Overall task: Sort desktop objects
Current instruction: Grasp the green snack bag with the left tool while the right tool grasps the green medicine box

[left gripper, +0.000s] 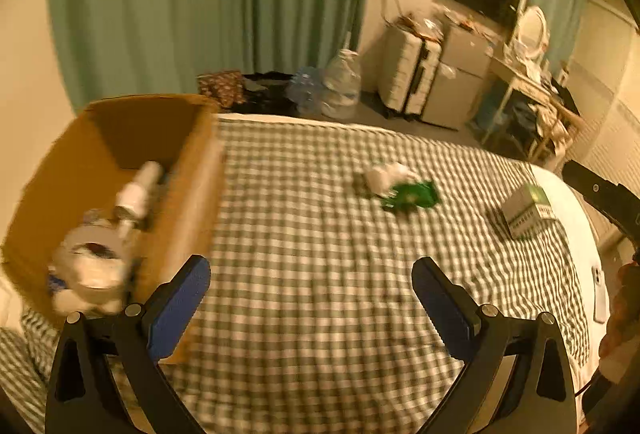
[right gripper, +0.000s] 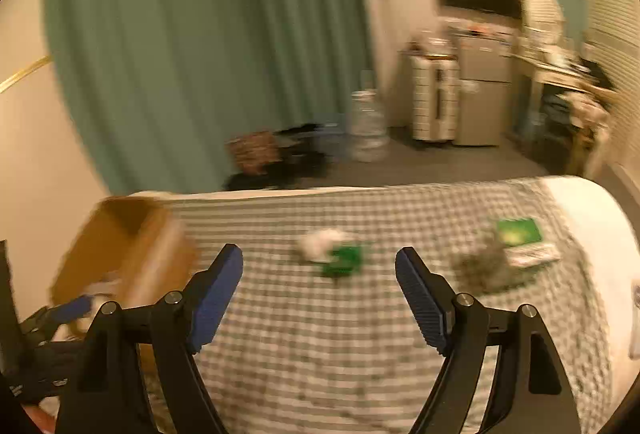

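Between picks. Left gripper (left gripper: 311,284) and right gripper (right gripper: 319,274) both released, empty. Box (left gripper: 120,138) far left, part-filled. Next: reach the green packet (left gripper: 412,196) mid-bed.

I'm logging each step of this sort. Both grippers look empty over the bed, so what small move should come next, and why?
Probably bring the right gripper forward to the green packet beside the white wad. Its jaws stand open and empty, the packet lies almost straight ahead, and the cardboard box already holds other items.
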